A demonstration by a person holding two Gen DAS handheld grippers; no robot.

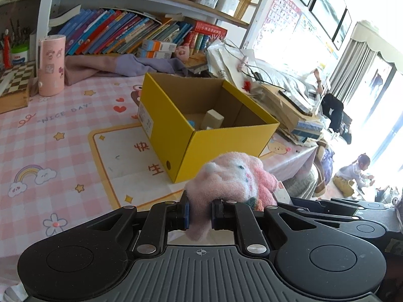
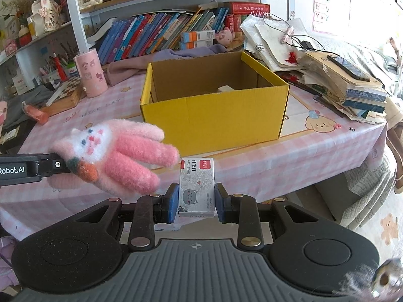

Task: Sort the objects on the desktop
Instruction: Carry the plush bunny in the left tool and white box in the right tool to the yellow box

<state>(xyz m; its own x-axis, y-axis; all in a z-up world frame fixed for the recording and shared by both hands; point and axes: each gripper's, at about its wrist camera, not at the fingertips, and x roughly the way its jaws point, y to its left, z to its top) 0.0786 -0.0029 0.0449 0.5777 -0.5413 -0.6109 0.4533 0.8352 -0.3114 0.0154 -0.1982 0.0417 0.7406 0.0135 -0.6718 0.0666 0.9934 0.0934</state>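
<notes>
My left gripper point(image 1: 199, 214) is shut on a fluffy pink glove point(image 1: 228, 178), held just short of the near corner of the open yellow box point(image 1: 209, 141). In the right wrist view the same pink glove point(image 2: 118, 156) hangs from the left gripper's arm at the left. Between the blue pads of my right gripper point(image 2: 196, 202) sits a small white box of staples point(image 2: 196, 186), gripped shut in front of the table's edge, short of the yellow box point(image 2: 214, 118). Inside the box lies a pale block point(image 1: 212, 119).
A pink cylinder point(image 1: 51, 65) and a chessboard box point(image 1: 15, 85) stand at the table's back left. Books line the shelf point(image 1: 126, 35) behind. A pile of papers and books point(image 2: 327, 75) fills the right side. A person point(image 1: 355, 173) crouches on the floor far right.
</notes>
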